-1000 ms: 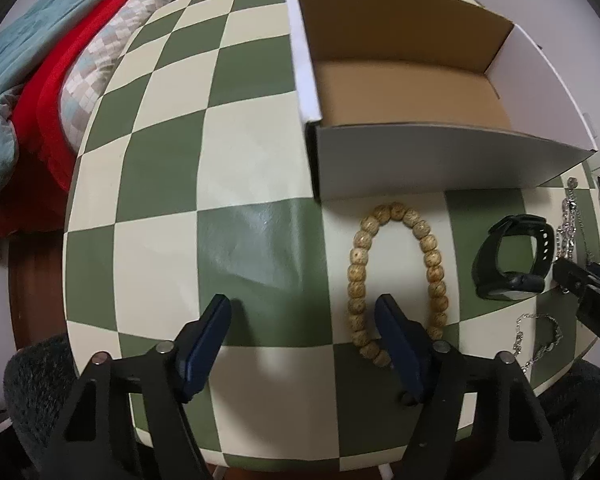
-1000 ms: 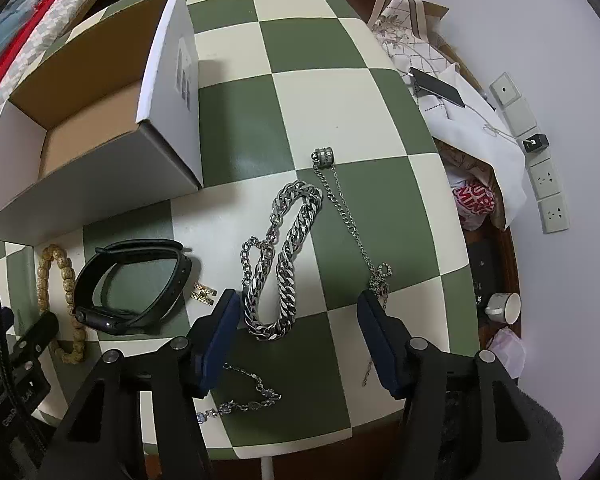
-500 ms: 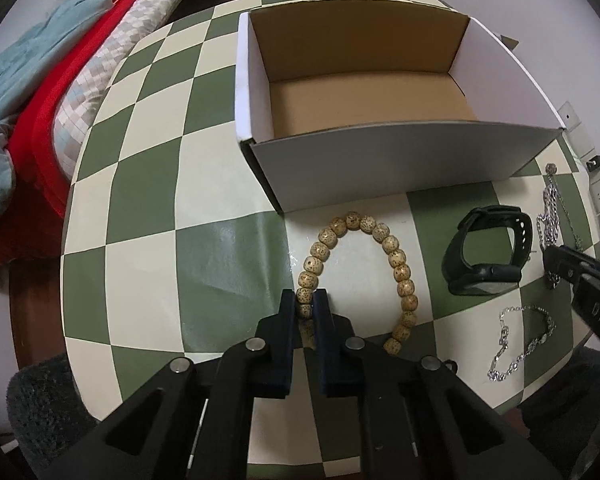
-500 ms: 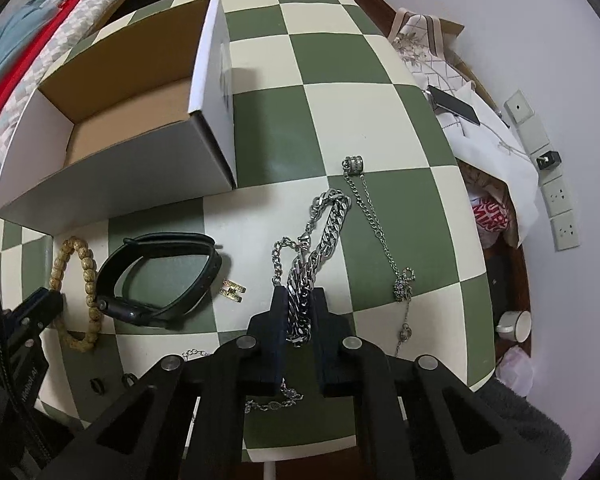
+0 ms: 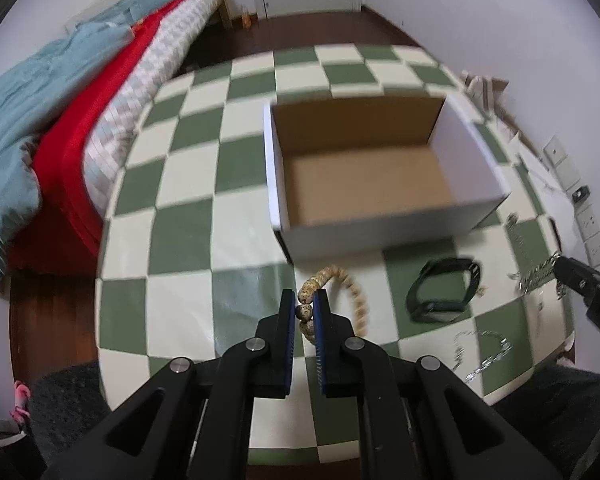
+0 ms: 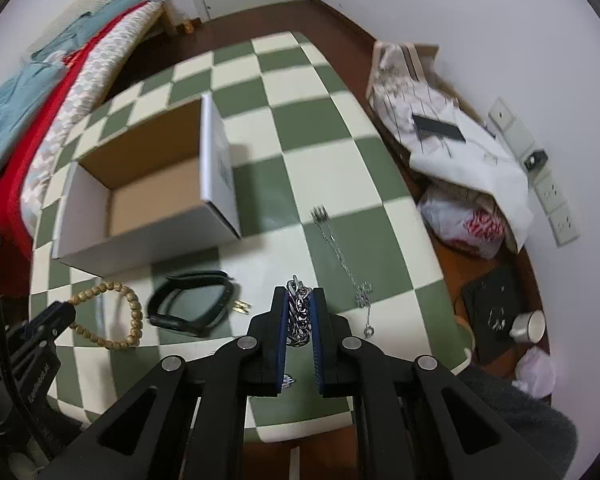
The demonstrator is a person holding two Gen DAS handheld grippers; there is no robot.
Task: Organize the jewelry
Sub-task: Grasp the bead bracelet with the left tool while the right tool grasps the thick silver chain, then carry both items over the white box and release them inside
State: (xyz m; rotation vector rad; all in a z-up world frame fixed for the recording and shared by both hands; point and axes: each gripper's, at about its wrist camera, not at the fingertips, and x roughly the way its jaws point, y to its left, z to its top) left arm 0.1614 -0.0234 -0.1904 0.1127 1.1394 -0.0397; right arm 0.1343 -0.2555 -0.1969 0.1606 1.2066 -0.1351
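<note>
My left gripper [image 5: 304, 300] is shut on the wooden bead bracelet [image 5: 350, 292] and holds it lifted above the table, in front of the open white cardboard box [image 5: 384, 236]. My right gripper [image 6: 299, 300] is shut on the thick silver chain [image 6: 299, 316] and holds it above the table, right of the box [image 6: 148, 232]. The bracelet also shows in the right wrist view [image 6: 128, 312], hanging from the left gripper [image 6: 60, 312]. A black watch band [image 6: 192, 308], a small gold piece [image 6: 241, 306] and a thin silver chain [image 6: 344, 264] lie on the checkered table [image 6: 300, 120].
Another thin silver chain [image 5: 480, 354] lies near the table's front right edge. A bed with red and blue blankets [image 5: 60, 120] stands left of the table. Bags and papers [image 6: 452, 148] are piled on the floor to the right by the wall.
Both grippers closed from wide open, the left on the bead bracelet, the right on the thick chain. Both have since risen with their items, and the table looks farther away.
</note>
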